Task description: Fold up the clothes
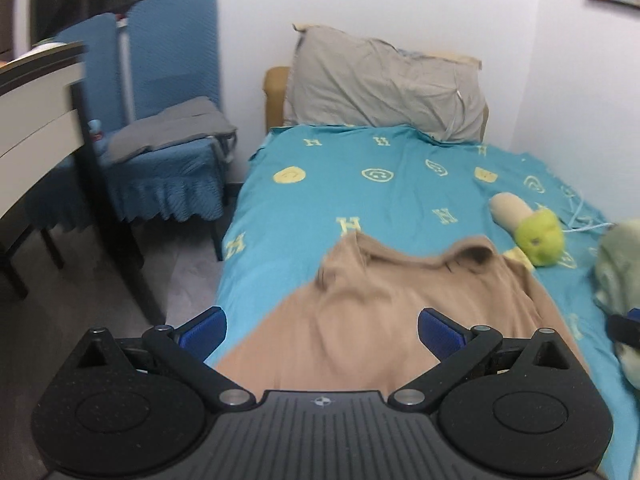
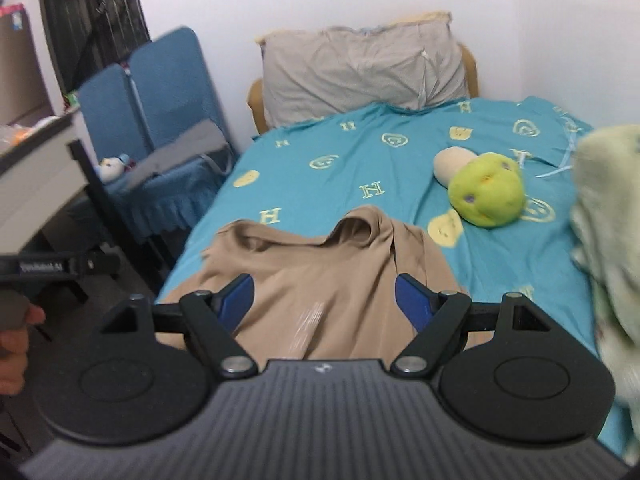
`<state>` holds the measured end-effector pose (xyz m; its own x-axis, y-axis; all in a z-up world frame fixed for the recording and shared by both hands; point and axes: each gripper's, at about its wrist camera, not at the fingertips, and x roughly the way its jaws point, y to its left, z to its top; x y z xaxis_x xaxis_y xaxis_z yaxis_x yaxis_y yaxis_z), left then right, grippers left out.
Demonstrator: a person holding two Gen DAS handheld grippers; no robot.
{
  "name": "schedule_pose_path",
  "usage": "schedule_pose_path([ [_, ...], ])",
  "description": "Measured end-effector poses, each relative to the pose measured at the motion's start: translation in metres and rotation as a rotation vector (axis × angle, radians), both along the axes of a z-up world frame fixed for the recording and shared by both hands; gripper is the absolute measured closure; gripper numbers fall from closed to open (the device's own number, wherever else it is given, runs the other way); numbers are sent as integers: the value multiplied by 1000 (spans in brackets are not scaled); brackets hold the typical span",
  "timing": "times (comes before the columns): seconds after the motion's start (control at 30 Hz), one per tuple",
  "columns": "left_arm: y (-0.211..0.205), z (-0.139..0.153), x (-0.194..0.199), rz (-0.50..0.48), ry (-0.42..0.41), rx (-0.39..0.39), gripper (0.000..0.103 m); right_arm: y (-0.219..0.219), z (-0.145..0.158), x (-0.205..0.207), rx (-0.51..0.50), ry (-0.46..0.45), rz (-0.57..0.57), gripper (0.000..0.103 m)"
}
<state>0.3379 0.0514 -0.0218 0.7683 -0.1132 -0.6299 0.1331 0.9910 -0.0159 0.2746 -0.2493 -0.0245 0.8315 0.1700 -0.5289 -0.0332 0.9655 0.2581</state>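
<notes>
Left wrist view: the tan garment (image 1: 384, 312) lies spread on the bed (image 1: 304, 196) – flat, ready for folding. The left gripper (image 1: 322, 330) hovers over it, jaws released and empty; motion blur smears the cloth's near hem.

Right wrist view: the right gripper (image 2: 324, 302) also hangs with jaws parted, holding nothing. A pale green cloth (image 2: 608, 216) – cut off at the edge – can't be identified.

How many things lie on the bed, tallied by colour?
Tan: 1, the shirt
Grey: 1, the pillow
Green and beige: 1, the plush toy
Pale green: 1, the fleecy cloth at the right edge
Total: 4, all on the teal bedspread
</notes>
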Motion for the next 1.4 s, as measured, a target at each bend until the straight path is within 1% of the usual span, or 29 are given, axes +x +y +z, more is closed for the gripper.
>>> schedule_pose_path([
  [0.07,1,7,-49,4,-32,-3,0,3,9,-43,11,-16,-9,24],
  [0.13,3,12,-94,5,-62,4,0,10,15,-76,6,-28,-13,24],
  [0.23,4,6,-137,30,-101,35,0,21,19,-116,-26,-92,11,24],
  [0.27,5,5,-147,34,-105,27,0,24,18,-125,-35,-116,13,24],
  [0.33,7,4,-161,42,-119,-4,0,26,10,-135,-21,-149,12,24],
  [0.43,11,-4,-172,42,-149,-25,0,25,-2,-138,-6,-133,4,24],
  [0.5,10,-10,-175,51,-157,-17,0,23,-8,-139,3,-120,-3,24],
  [0.67,12,-21,-167,73,-130,-38,0,17,-14,-132,30,-113,-20,24],
  [0.77,13,-29,-161,83,-118,-47,0,17,-18,-130,27,-108,-27,24],
  [0.87,18,-40,-153,101,-86,-74,0,16,-23,-125,38,-93,-38,24],
  [0.97,29,-52,-139,152,-19,-144,0,13,-26,-121,53,-77,-52,24],
  [1.07,45,-65,-115,220,42,-219,1,7,-28,-117,76,-61,-73,24],
  [1.2,73,-81,-78,336,84,-270,2,-5,-31,-112,116,-41,-108,24],
  [1.27,92,-92,-61,422,95,-325,3,-12,-33,-107,145,-30,-120,24],
  [1.3,102,-99,-54,459,105,-365,5,-15,-35,-104,159,-23,-125,24],
  [1.37,117,-114,-42,500,127,-440,8,-20,-40,-97,178,-10,-135,24],
  [1.4,124,-121,-36,515,138,-475,11,-21,-43,-93,183,-2,-139,24],
])
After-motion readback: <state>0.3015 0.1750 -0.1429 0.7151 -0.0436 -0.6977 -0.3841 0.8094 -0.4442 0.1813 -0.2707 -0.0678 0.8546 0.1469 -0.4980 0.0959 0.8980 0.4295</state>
